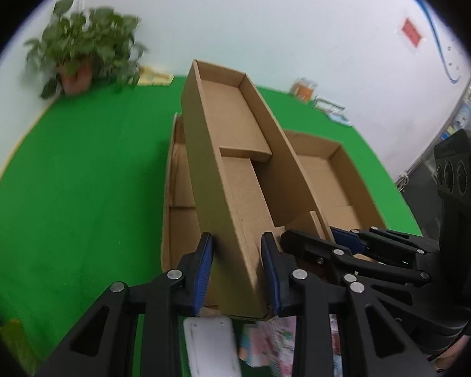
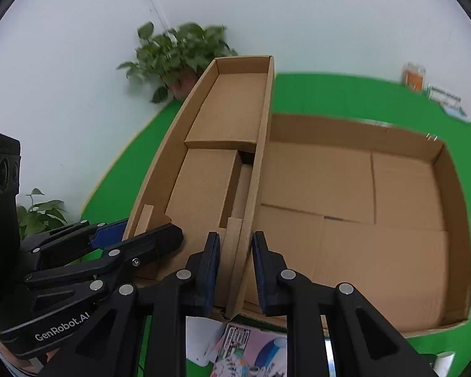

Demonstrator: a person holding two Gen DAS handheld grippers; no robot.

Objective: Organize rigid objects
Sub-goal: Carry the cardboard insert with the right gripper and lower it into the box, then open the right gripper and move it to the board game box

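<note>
Below both tools (image 1: 237, 270), half-hidden printed packets (image 2: 251, 348)

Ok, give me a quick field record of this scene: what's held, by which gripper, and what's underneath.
held item: narrow cardboard tray, lifted and tilted
left gripper: straddles the tray's left wall
right gripper: straddles the tray's right wall
below: large open cardboard box
surface: green table
background: potted plant

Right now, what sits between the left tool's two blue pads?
The left side wall of the narrow brown cardboard box stands between the left tool pads, seen in the left wrist view.
</note>
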